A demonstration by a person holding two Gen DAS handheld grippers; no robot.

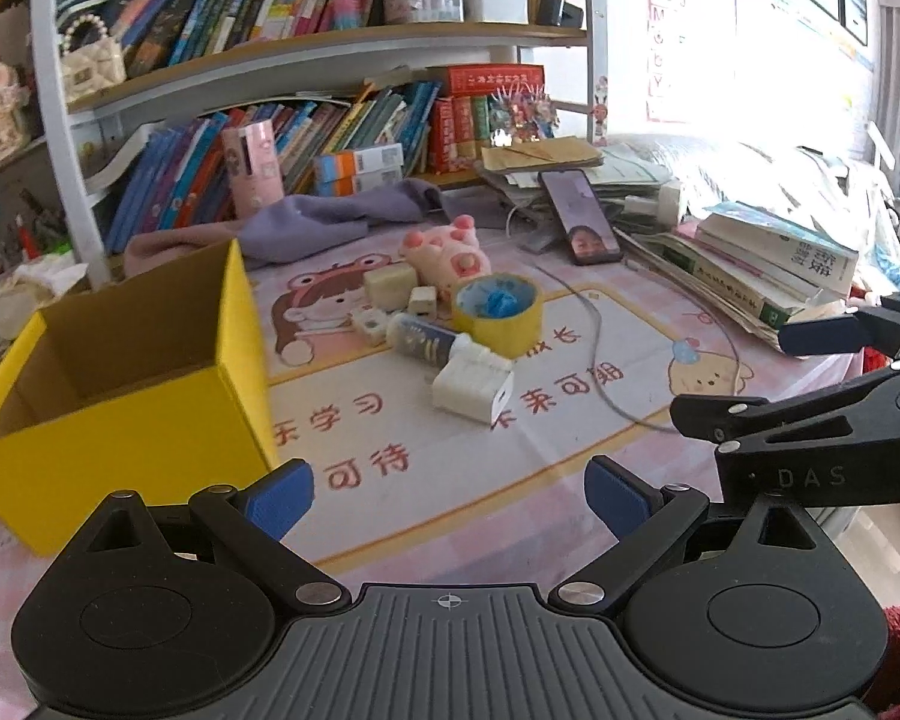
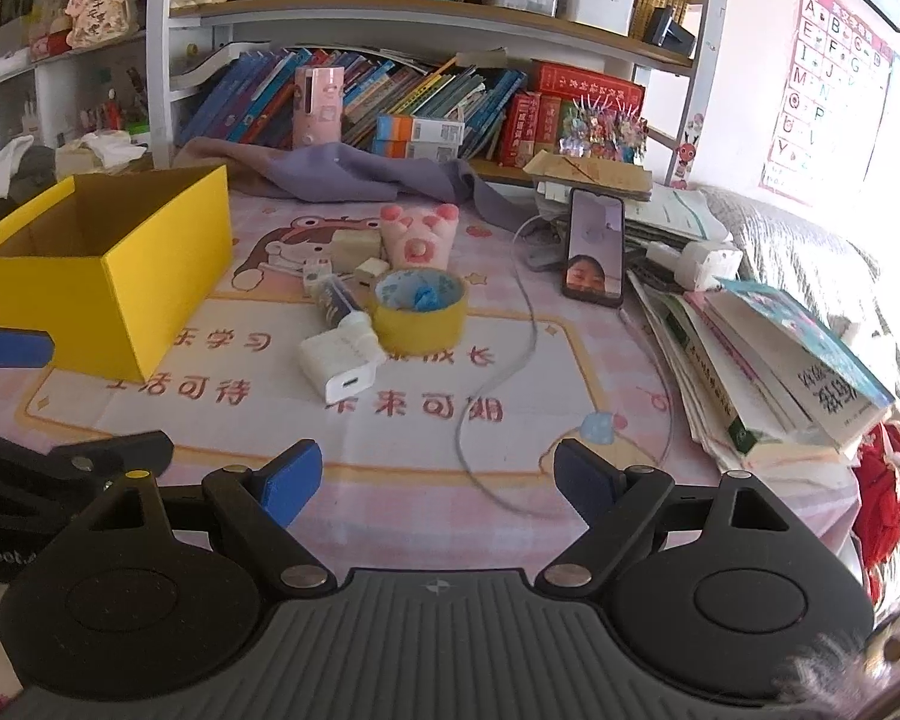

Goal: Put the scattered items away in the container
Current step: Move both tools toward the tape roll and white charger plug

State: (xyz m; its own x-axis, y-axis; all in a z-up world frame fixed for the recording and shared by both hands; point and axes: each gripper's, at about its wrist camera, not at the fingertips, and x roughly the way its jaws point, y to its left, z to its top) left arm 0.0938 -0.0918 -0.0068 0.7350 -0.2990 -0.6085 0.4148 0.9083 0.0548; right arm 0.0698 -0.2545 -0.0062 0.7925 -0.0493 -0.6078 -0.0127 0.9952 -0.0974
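Both tongs gape empty, left gripper [image 1: 447,495] and right gripper [image 2: 438,477], as the light, stiff white charger [image 2: 340,364] at twelve o'clock invites a flat-sided pinch toward the yellow box [image 2: 99,270].

the box [image 2: 150,276] is coloured yellow outside and brown inside. the tape [image 2: 420,315] is coloured yellow, with blue seen in its core. the charger [image 2: 339,363] is coloured white. the toy [image 2: 417,237] is coloured pink. the mat [image 2: 570,372] is printed pink with cartoon figures and red characters. the pads [image 2: 288,483] are coloured blue.
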